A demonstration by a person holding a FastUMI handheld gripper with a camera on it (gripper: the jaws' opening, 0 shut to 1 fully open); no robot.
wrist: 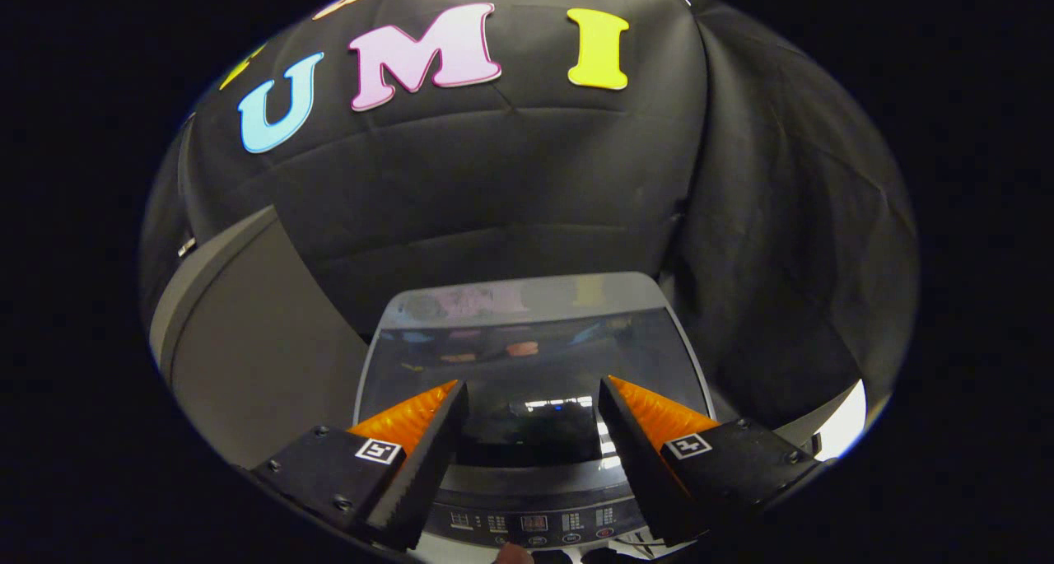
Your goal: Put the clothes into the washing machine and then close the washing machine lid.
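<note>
A top-loading washing machine (pixel 527 300) stands below and just ahead of my fingers. Its glass lid (pixel 535 358) lies flat and closed, reflecting the booth. A control panel (pixel 535 521) runs along the machine's near edge, between and under my fingers. My gripper (pixel 531 391) hovers over the lid's near part, open, with nothing between its fingers. No clothes are in sight. A fingertip of a person (pixel 515 554) shows at the panel's near edge.
A grey rounded appliance or bin (pixel 247 358) stands close on the left of the washing machine. Black cloth wall hangs behind and to the right. A bright white patch (pixel 844 424) shows low on the right.
</note>
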